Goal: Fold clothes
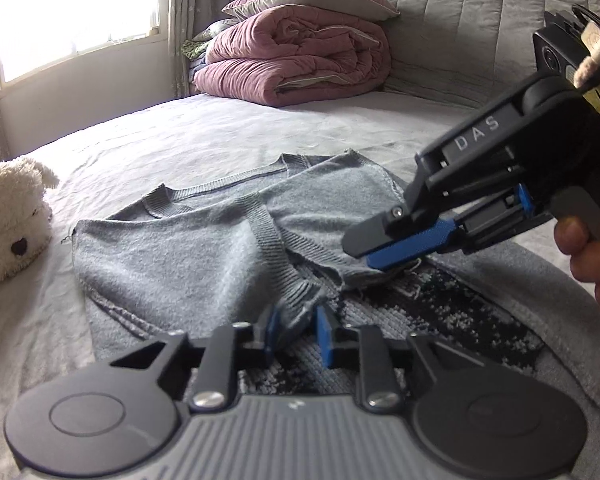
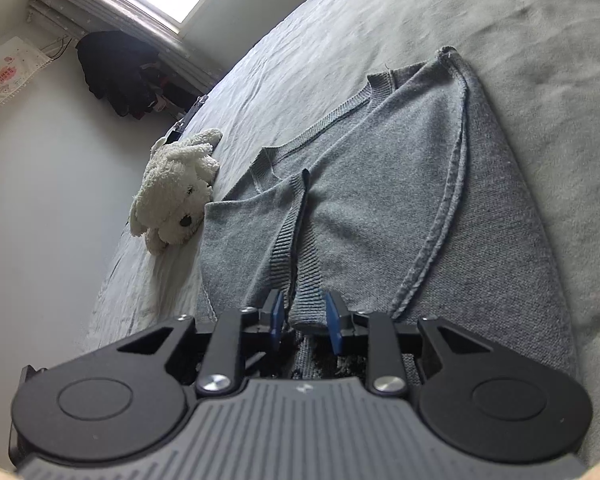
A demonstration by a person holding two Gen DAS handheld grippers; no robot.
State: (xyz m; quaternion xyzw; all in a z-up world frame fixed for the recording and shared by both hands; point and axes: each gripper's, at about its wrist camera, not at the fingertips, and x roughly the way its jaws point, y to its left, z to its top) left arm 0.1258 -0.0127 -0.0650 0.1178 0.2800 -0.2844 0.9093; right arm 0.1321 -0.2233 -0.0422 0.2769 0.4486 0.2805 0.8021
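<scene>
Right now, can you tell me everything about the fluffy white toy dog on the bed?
The white plush dog is a shaggy, cream-white stuffed toy with floppy ears, a dark nose and a small dark eye. It lies flopped on its side on the pale grey bedsheet, near the bed's edge, just beside the grey sweater. Nothing grips it.

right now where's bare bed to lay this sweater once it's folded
Free: sheet between sweater and pink quilt pile. Also right of the sweater in the right wrist view. Crowded: left side, by the plush dog.
</scene>
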